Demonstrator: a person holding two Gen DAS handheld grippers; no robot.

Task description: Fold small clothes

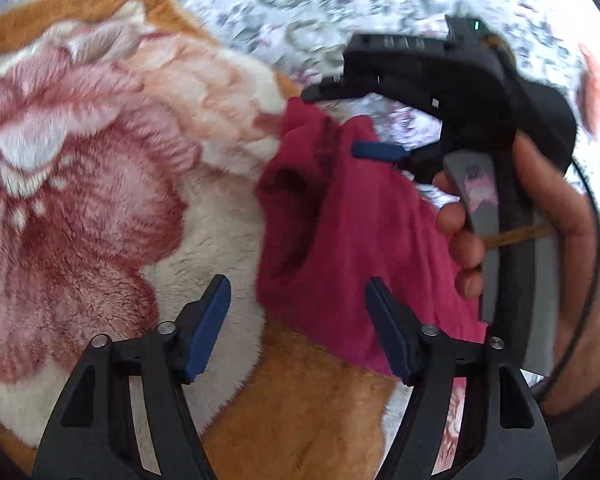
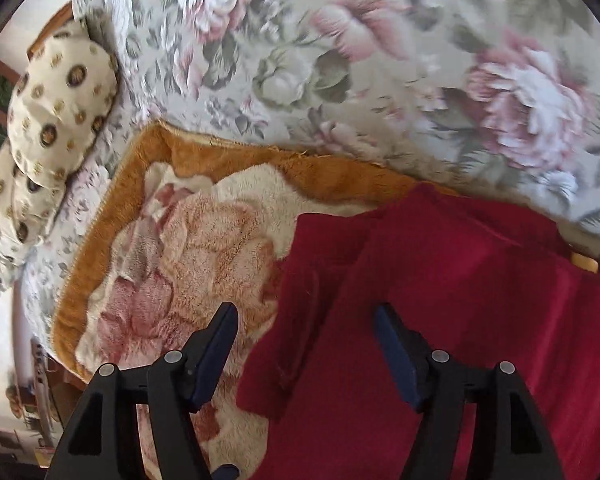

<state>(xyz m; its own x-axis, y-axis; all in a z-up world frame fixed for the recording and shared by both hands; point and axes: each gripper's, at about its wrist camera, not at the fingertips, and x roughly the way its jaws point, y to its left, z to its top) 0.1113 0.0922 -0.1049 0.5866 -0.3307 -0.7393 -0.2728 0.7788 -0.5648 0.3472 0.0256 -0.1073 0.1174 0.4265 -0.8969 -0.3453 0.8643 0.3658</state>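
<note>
Garment, one: small crimson cloth piece (image 2: 440, 320), soft knit or fleece by its look, judged light, limp and without stiffness; not fragile, not slippery. Location: lying on a plush blanket (image 2: 188, 248) with orange border and pink flower pattern, itself spread over a floral bedsheet (image 2: 340, 60); in the right wrist view the garment fills the field from 3 to 6 o'clock, with a narrower flap or sleeve running down toward 7 o'clock. In the left wrist view the same garment (image 1: 352, 240) sits from centre toward 4 o'clock, bunched and partly raised at its upper end. Right gripper (image 2: 306, 354): jaws apart in its own view, one finger over the blanket, the other over the red cloth, nothing between them; seen from the left camera (image 1: 380, 120) its fingers reach the bunched top of the garment at 1 o'clock, but blur hides whether cloth is pinched there. Left gripper (image 1: 298, 328): jaws apart, empty, hovering just beside the garment's lower left edge. Handling note: cloth will drape and sag from any single hold, so corners or hem edges are the likely best purchase, one per gripper, pinching a thin edge rather than a thick bunch. Pile of the blanket may drag on the fabric. Pillows (image 2: 56, 128), patterned, at 9 o'clock, well apart.
</note>
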